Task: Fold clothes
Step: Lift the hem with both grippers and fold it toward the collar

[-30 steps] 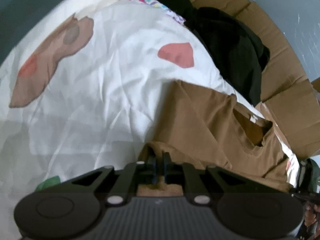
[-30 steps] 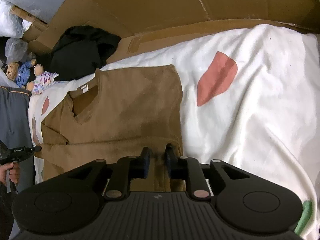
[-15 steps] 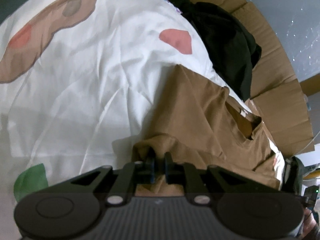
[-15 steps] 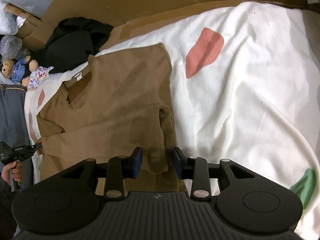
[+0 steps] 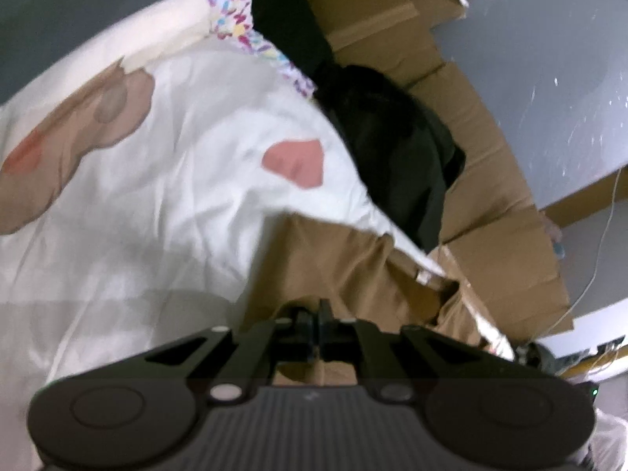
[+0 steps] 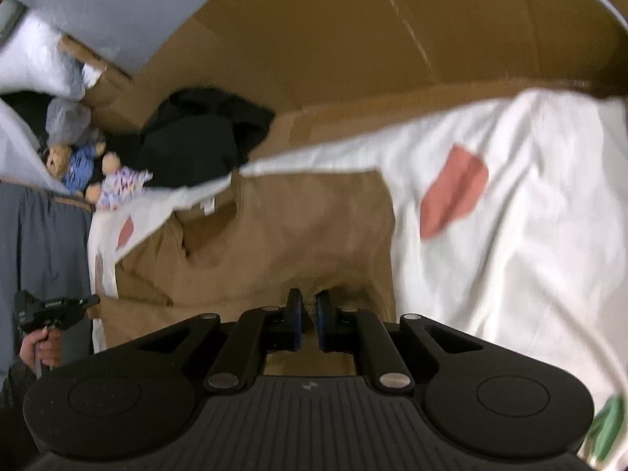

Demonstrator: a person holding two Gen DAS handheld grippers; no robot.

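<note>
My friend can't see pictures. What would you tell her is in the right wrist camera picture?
The right gripper, its jaws just closed, pinches the near edge of a brown T-shirt spread on a white bedsheet with pink patches. Behind lie a black garment, two soft dolls and cardboard; far left, a hand holds the left gripper.

You have a matt brown cloth shirt (image 6: 314, 227) on a creased white cotton sheet (image 5: 165, 196), beside rough cardboard (image 6: 353, 59); grippers (image 6: 308, 314) are matt black plastic.
</note>
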